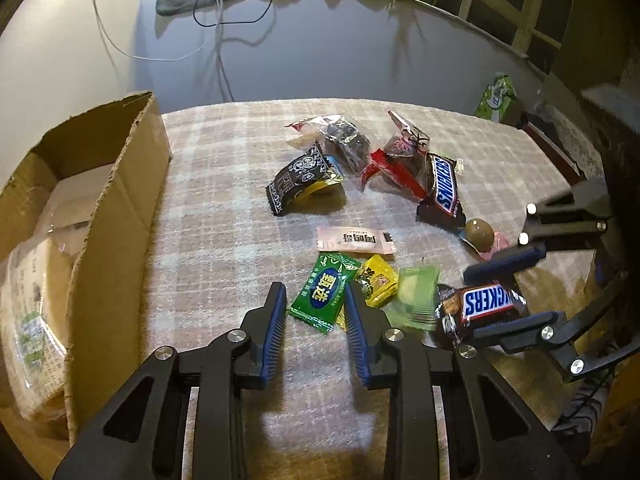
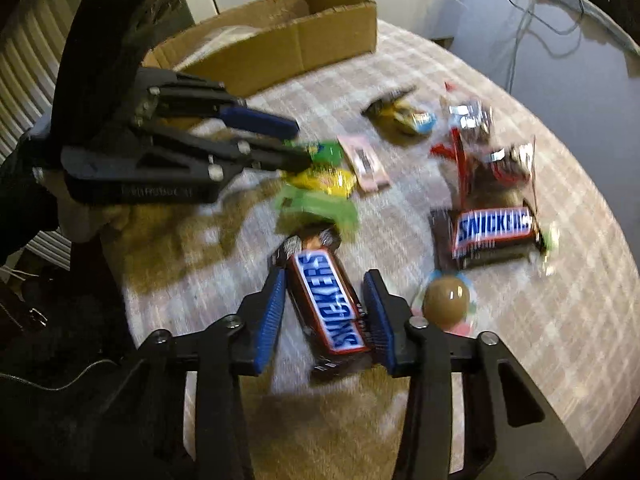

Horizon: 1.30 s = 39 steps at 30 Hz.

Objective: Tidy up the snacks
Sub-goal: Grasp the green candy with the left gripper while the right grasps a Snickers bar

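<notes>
Straddling now: our right gripper [image 2: 325,312] has its blue pads set either side of a Snickers bar [image 2: 332,308], jaws apart, a gap showing on the left side, so nothing is clamped yet.
Left gripper [image 1: 316,312]: we hold it spread wide just above the cloth, the green candy packet [image 1: 322,298] lying between its fingertips, unpinched.
Beside the left tool: a yellow packet [image 1: 378,280] just past its right pad, a pink sachet [image 1: 354,240] ahead.
Further ahead: a second Snickers bar [image 1: 444,188], a black wrapper [image 1: 302,178] and clear-bagged sweets [image 1: 346,142], close together.
Right of our right tool: a brown round sweet [image 2: 446,300], near its right finger.
Cardboard box [image 1: 116,208]: to the left tool's left, open, on the checked cloth [image 1: 224,208].
</notes>
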Tool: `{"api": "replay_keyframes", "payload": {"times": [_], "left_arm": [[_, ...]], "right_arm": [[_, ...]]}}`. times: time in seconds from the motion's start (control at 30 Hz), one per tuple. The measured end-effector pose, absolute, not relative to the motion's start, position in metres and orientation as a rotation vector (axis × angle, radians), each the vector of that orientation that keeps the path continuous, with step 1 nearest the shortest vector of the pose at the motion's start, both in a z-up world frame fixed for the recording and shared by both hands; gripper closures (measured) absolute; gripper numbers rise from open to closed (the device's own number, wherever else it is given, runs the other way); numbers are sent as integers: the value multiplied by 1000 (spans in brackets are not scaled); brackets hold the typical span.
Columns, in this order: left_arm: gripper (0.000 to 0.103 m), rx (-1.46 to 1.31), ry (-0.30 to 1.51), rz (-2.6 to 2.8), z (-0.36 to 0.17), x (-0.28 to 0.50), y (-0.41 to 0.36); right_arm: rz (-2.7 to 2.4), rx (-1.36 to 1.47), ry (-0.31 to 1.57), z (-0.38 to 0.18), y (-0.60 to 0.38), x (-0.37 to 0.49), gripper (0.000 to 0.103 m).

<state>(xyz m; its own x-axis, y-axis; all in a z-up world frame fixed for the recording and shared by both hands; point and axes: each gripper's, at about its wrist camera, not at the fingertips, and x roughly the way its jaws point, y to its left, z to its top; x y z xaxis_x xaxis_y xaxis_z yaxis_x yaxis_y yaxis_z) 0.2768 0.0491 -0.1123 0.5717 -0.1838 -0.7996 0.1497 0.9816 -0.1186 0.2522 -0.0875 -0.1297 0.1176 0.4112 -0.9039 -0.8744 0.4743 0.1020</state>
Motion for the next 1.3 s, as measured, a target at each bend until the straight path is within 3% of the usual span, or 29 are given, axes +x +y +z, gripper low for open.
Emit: {"api": "replay_keyframes", "payload": {"times": [0.27,0.77,0.93,1.3], "left_arm": [[75,-33,935,-230,-115,286,44],[72,-22,946,-241,-114,305,40],[82,45,933,-209,-116,296,34],[85,-6,930,-183,-112,276,43]], "right_arm": [[955,-489,1071,-128,-95,249,72],[844,-469,1070,-126,-110,242,73],[810,-450,1072,-126,-116,243,73],[758,-380,1050,-122,-117,236,73]]}}
